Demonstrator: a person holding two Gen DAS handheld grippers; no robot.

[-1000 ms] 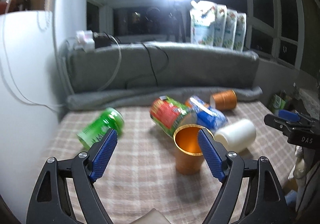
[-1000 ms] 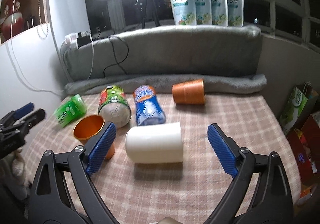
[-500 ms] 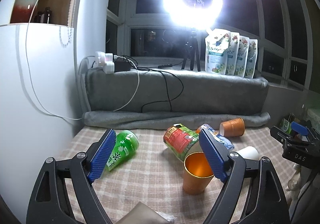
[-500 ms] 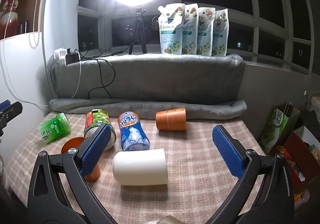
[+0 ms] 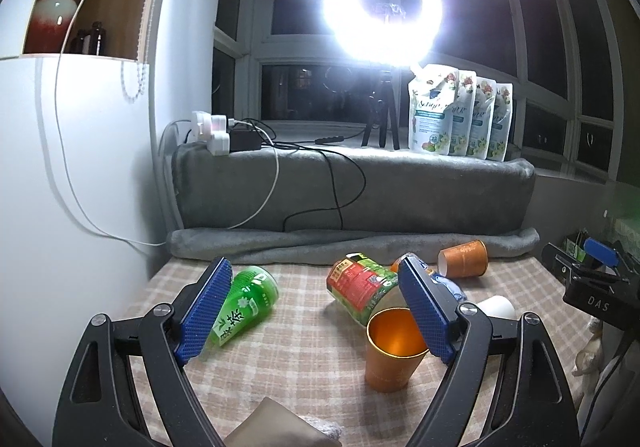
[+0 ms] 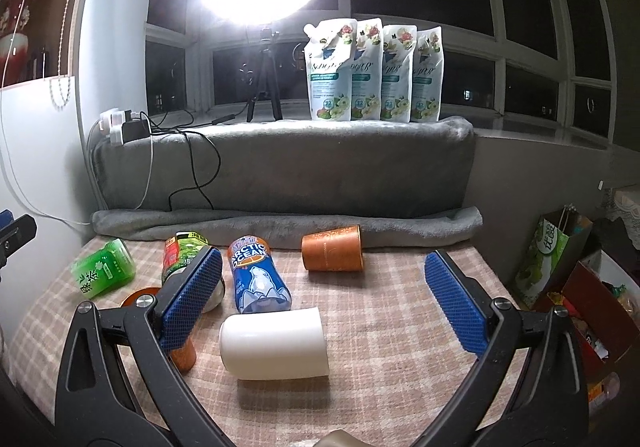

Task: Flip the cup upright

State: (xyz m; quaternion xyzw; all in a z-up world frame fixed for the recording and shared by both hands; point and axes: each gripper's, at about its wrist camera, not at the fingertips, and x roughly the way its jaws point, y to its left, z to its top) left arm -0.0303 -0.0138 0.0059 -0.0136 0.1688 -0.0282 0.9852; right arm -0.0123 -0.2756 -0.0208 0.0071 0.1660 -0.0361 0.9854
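Note:
An orange metal cup (image 5: 390,351) stands upright on the checked cloth; in the right wrist view it (image 6: 182,353) is mostly hidden behind my left blue pad. A white cup (image 6: 276,343) lies on its side in front of my right gripper (image 6: 324,303), which is open and empty above it. A second orange cup (image 6: 332,253) lies on its side near the grey blanket roll. My left gripper (image 5: 316,311) is open and empty, held back from the upright cup. The white cup (image 5: 496,307) peeks out at the right.
A green tea cup (image 5: 244,303), a red-green can (image 5: 360,287) and a blue Arctic Ocean can (image 6: 256,279) lie on their sides. A grey blanket (image 6: 280,167) backs the table. Bags and boxes (image 6: 560,271) stand off the right edge. A white wall (image 5: 60,207) is at left.
Both grippers have risen and pulled back from the table, so the views now show more of the window and ring light. Both jaws stayed open. The cups have not moved.

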